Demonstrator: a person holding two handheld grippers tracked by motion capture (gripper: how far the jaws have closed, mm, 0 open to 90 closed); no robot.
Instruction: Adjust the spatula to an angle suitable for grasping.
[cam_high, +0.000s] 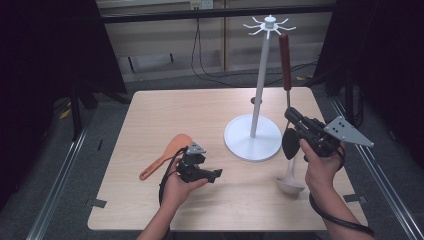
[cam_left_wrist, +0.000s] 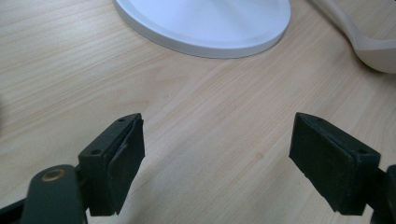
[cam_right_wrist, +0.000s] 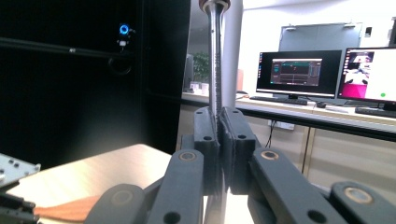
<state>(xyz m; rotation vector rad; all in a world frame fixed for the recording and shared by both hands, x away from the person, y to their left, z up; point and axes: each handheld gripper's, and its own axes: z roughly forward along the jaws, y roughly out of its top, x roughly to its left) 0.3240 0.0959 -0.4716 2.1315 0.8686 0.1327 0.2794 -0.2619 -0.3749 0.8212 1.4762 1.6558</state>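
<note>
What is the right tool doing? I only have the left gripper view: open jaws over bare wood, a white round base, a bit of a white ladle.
Observer: The right tool is shut on the metal shaft of a dark-handled utensil and holds it upright beside the white rack.
Operator: Is it on a hook?
Observer: The handle's top is up level with the hook arms. I cannot tell whether it hangs from one.
Operator: Anything else lying on the table?
Observer: An orange spatula lies flat, just left of the left tool.
</note>
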